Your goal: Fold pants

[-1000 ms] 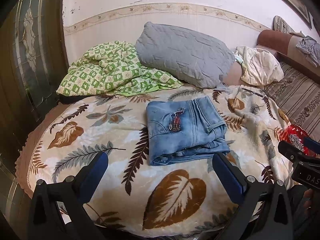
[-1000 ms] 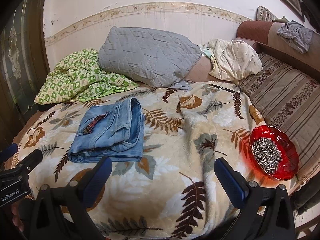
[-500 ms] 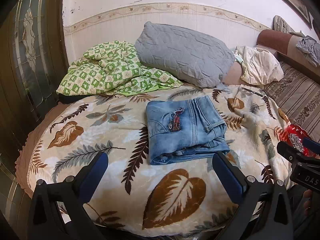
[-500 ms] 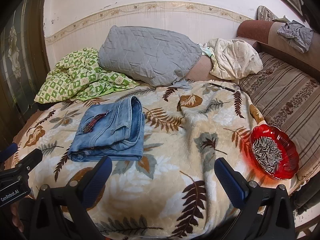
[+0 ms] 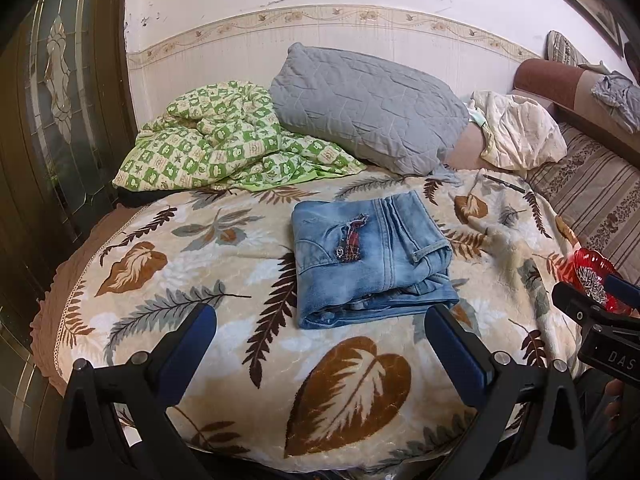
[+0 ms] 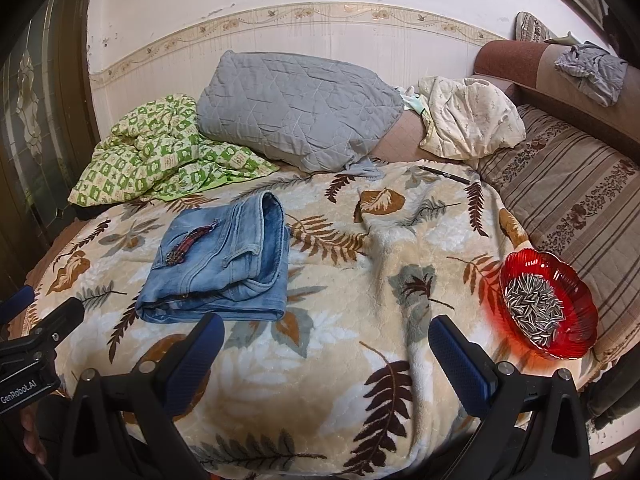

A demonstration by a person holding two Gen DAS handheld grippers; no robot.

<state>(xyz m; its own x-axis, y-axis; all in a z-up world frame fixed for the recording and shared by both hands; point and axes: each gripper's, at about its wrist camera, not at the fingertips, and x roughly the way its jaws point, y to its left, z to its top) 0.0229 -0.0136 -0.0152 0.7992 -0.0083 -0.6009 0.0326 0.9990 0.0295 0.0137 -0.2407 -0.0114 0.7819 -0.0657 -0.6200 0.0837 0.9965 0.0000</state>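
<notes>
Pants (image 5: 370, 258), light blue denim, lie folded into a thick rectangle at the centre of the left wrist frame, on a leaf-print blanket (image 5: 348, 384). Left gripper (image 5: 320, 344) and right gripper (image 6: 326, 350) hover at the lower edge, jaws spread wide, holding nothing. A red bowl (image 6: 584, 308) of seeds sits lower right.

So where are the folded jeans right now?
The folded jeans lie on the leaf-print blanket, centre of the left wrist view, just beyond the open left tool, in front of the grey pillow.
</notes>
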